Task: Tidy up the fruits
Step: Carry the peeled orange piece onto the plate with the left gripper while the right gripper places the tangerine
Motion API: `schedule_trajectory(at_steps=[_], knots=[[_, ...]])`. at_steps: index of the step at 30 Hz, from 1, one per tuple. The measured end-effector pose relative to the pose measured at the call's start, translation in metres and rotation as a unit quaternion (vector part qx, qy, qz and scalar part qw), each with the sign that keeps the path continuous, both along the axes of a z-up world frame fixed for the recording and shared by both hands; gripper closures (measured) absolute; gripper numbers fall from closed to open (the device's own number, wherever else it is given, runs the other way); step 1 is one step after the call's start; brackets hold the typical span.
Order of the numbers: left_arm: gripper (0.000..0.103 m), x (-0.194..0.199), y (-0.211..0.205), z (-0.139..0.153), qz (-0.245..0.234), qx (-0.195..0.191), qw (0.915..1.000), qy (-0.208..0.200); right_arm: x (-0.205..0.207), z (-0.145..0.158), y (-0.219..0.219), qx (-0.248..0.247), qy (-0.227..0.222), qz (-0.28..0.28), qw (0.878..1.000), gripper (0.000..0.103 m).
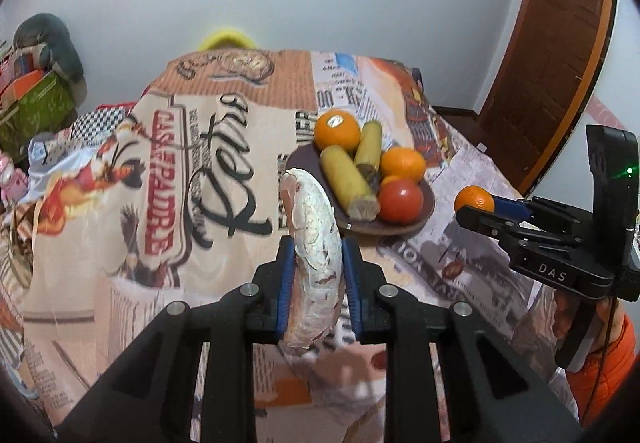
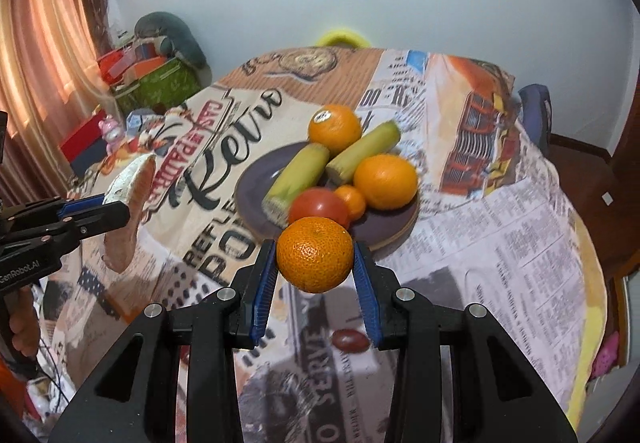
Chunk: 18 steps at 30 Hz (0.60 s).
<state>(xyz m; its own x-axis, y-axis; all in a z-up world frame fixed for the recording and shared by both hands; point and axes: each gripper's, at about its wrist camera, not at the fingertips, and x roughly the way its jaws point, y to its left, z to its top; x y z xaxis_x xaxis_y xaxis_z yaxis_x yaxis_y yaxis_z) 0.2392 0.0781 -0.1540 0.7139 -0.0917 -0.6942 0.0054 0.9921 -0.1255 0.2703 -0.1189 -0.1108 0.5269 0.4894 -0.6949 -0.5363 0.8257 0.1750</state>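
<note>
While tangerine (image 2: 315,259) held, doughnut (image 1: 314,263) gripped — plate (image 2: 256,183) near

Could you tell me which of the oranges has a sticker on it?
The big orange at the plate's far edge has the sticker; the other big orange and the small one show none.

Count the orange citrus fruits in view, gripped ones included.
4. Big orange at the plate's far edge, another orange on its right side, a small mandarin beside the tomato, and a mandarin in the right gripper. None looks hidden.
</note>
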Motion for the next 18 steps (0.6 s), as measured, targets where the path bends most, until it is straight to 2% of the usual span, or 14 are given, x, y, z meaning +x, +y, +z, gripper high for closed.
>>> schedule_trajectory(at_steps=[7,18], knots=[[0.08,0.028,-0.007,0.013,-0.008,0.01,0.9997,-0.022,0.017,0.009,-0.004,0.005,-0.018,-0.011,1.0,0.068],[0.08,0.075,-0.012,0.009,-0.009,0.017,0.9995,-0.024,0.042,0.004,0.013,-0.004,-0.027,0.007,1.0,0.068]])
